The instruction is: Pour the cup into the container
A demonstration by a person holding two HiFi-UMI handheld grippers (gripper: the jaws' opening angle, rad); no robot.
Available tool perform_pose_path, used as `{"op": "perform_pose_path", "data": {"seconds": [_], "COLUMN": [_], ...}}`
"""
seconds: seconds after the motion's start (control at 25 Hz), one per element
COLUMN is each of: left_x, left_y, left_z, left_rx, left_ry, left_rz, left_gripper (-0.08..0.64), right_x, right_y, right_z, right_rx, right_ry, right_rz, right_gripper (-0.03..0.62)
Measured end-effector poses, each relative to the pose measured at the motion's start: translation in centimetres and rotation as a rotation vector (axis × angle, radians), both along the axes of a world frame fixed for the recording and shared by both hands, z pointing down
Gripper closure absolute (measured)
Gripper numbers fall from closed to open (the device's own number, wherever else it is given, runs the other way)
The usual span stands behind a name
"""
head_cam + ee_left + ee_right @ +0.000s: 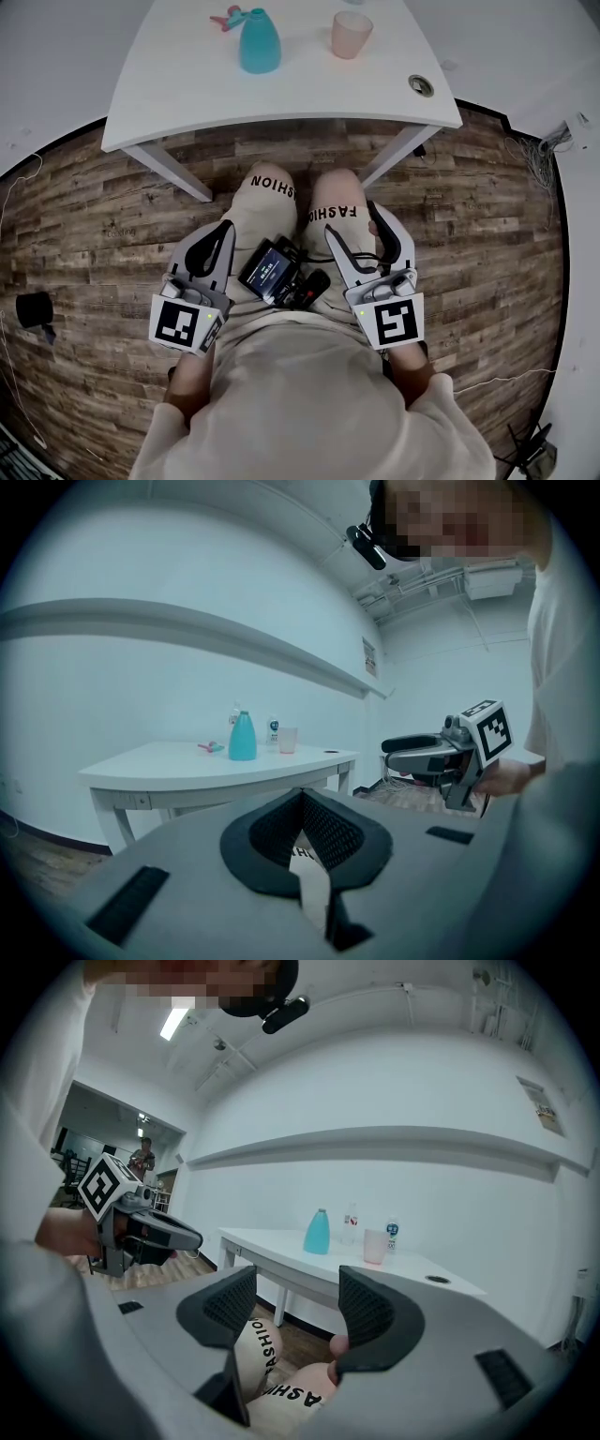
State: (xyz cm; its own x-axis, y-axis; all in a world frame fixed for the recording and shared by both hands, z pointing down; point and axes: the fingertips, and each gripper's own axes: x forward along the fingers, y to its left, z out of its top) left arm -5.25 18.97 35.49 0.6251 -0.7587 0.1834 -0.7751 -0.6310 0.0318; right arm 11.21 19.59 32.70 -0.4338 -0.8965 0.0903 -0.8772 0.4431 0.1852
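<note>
Cup (352, 35) far beyond right hand-held gripper (352, 217)

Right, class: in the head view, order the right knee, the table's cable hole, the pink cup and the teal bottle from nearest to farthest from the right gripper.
1. Right knee, just below the right gripper.
2. Cable hole, near right corner of the table.
3. Pink cup, farther back, right of centre.
4. Teal bottle, left of the cup; almost too close to call.

cup (351, 34): contents unclear | small bottle (392, 1232): label too small to read
</note>
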Motion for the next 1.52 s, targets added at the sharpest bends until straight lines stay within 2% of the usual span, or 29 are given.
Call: {"op": "perform_pose_path", "data": {"seconds": [0.36, 0.64, 1.04, 1.28, 1.52], "left_x": [1.3, 1.9, 4.3, 4.0, 4.0], "left_y": [0.2, -0.7, -2.8, -4.2, -5.1], "left_z": [1.0, 1.4, 1.4, 0.7, -0.2], "left_rx": [-0.027, -0.037, -0.047, -0.024, 0.001], "left_ry": [0.002, -0.020, -0.030, -0.053, -0.063], "left_rz": [0.004, -0.030, -0.105, -0.150, -0.144], "left_gripper": [0.549, 0.549, 0.549, 0.549, 0.549], "right_x": [0.9, 1.6, 2.2, 1.7, 1.9], "right_y": [0.4, -0.4, -2.1, -3.3, -4.4], "right_z": [1.8, 1.4, 2.6, 3.3, 3.0], "right_rx": [-0.009, -0.005, -0.064, -0.085, -0.076], "right_ry": [-0.015, -0.050, -0.051, -0.040, -0.033], "right_rz": [0.028, 0.024, -0.051, -0.118, -0.109], "right_gripper": [0.310, 0.310, 0.310, 0.310, 0.310]}}
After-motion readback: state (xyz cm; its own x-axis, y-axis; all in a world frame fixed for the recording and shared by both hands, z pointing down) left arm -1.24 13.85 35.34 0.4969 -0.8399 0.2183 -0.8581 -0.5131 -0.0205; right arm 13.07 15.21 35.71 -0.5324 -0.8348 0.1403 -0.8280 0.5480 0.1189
